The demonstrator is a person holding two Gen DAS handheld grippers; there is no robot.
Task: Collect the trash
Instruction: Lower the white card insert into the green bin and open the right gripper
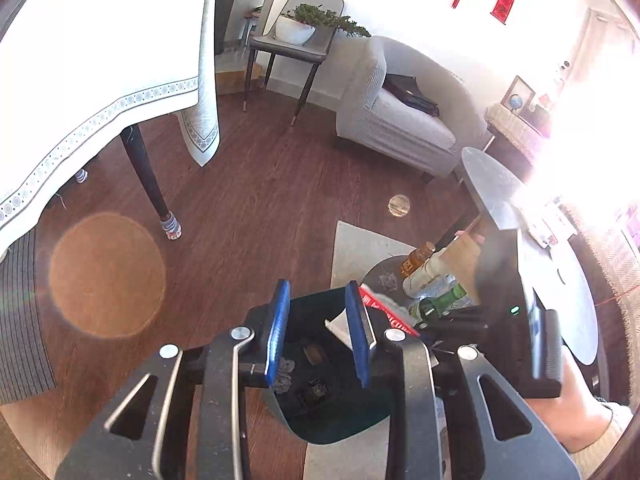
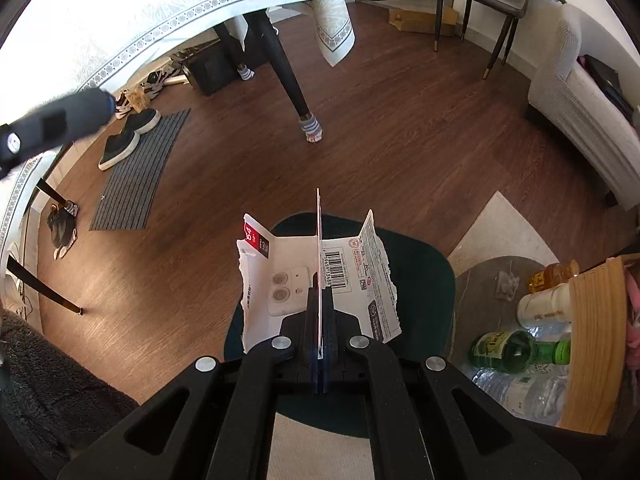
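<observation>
My right gripper [image 2: 320,292] is shut on a torn white cardboard package [image 2: 280,280] with a barcode and a red corner. It holds the package upright just above a dark green trash bin [image 2: 424,264]. In the left wrist view the same package [image 1: 384,312] shows red and white behind the right pad. My left gripper [image 1: 318,284] hangs over the bin [image 1: 340,436], its blue pads apart with nothing between them. Crumpled paper [image 1: 284,376] and dark scraps lie inside the bin. A hand [image 1: 576,412] holds the right gripper's handle.
A low round grey table [image 2: 480,280] right of the bin carries a green bottle [image 2: 516,352], a white bottle [image 2: 544,308], clear plastic bottles [image 2: 528,392] and a wooden basket [image 2: 592,340]. A cloth-covered dining table [image 2: 160,20], shoes on a mat [image 2: 136,172] and a sofa [image 2: 580,120] ring the wooden floor.
</observation>
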